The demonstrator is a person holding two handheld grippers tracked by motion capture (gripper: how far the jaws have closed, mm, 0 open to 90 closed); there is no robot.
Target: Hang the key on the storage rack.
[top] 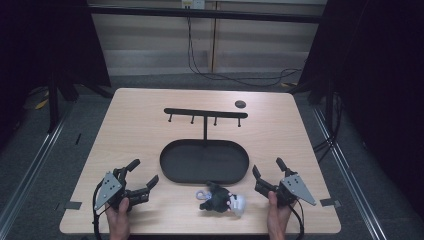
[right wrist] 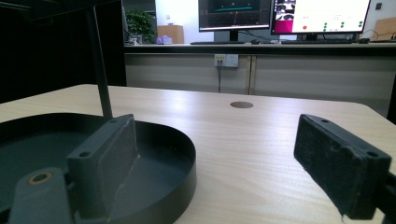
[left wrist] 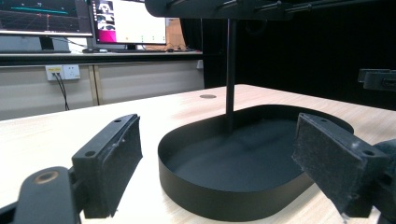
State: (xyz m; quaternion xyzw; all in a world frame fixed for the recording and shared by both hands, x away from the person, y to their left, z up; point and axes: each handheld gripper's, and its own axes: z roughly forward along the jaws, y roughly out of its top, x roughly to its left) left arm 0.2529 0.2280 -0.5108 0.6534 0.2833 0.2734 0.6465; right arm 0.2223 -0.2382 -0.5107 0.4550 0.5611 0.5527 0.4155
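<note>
I have the left gripper [top: 145, 176] and right gripper [top: 267, 170] both spread wide, empty, flanking the black oval tray [top: 172, 172] with its hook stand [top: 205, 113]. Small keychain pile [top: 220, 199] lies near the table [top: 135, 115] front edge, between them.

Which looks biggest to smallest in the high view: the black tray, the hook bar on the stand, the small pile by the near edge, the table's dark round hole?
1. black tray
2. hook bar: nearly as long, much thinner
3. small pile
4. dark round hole: it lies farther from the camera, but is clearly smallest
</note>
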